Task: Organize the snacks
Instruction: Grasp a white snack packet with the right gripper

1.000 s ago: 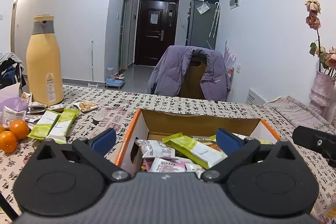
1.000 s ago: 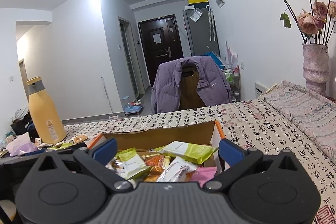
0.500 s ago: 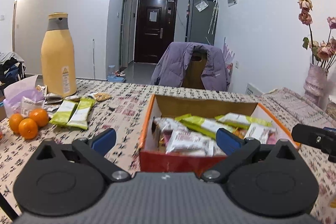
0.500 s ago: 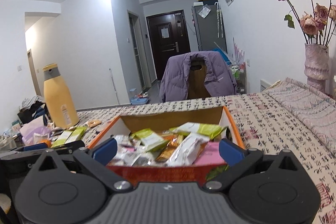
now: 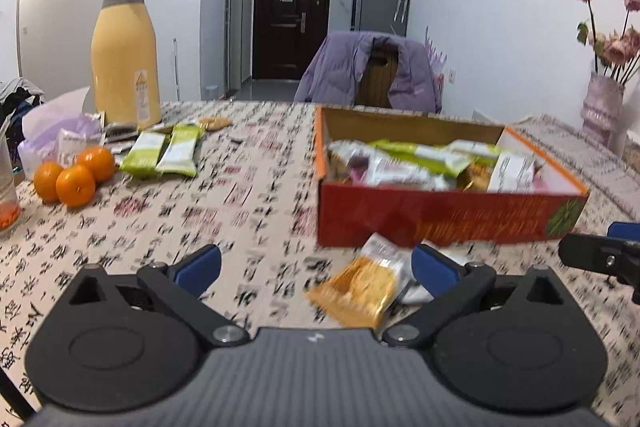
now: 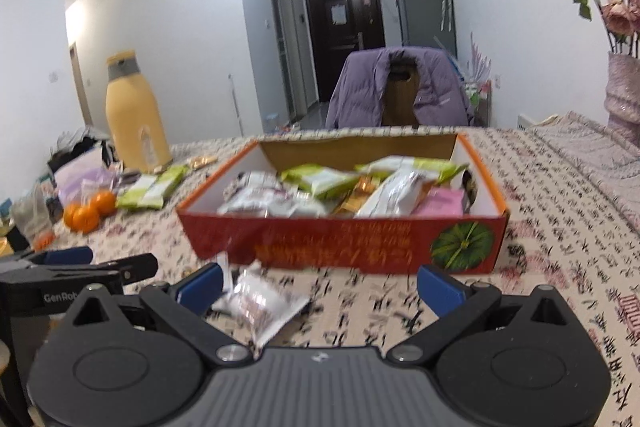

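Note:
A red cardboard box full of snack packets stands on the patterned tablecloth. In front of it lie an orange snack packet and a white packet. My left gripper is open, low over the table, the orange packet lying just inside its right finger. My right gripper is open too, with the white packet by its left finger. Two green packets lie near the yellow bottle.
Three oranges and a purple tissue bag sit at the left edge. A vase of dried roses stands at the far right. A chair with a purple jacket is behind the table.
Both grippers have pulled back from over the box toward the near edge of the table. The box front and two loose packets before it have come into view.

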{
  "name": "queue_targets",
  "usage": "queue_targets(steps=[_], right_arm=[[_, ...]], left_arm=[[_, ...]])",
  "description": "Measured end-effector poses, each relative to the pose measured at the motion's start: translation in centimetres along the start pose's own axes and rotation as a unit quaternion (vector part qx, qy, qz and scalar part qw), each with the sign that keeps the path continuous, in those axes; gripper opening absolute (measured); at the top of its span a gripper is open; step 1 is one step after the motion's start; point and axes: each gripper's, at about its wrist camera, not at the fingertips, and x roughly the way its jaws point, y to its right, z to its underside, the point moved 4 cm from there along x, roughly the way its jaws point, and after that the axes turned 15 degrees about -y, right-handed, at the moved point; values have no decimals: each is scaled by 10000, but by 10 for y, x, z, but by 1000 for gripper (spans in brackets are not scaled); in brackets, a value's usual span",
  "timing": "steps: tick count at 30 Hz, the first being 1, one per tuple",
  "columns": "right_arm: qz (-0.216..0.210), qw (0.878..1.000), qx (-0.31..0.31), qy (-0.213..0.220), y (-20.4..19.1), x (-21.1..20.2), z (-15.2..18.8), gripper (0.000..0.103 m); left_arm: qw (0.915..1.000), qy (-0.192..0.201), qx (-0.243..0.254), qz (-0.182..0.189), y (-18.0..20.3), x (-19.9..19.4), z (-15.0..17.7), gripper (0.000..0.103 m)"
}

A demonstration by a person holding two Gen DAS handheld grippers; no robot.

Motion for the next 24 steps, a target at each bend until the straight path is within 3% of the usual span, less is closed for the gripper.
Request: queue_targets(steps=[11, 24], right_arm=[[84, 9982, -293, -524, -18, 36, 8, 103], [316, 9878, -1180, -969, -51, 88, -9, 103]], left_arm=[[9988, -445, -97, 191, -30, 33, 22, 103], [9978, -409, -398, 328, -40, 31, 24, 103]])
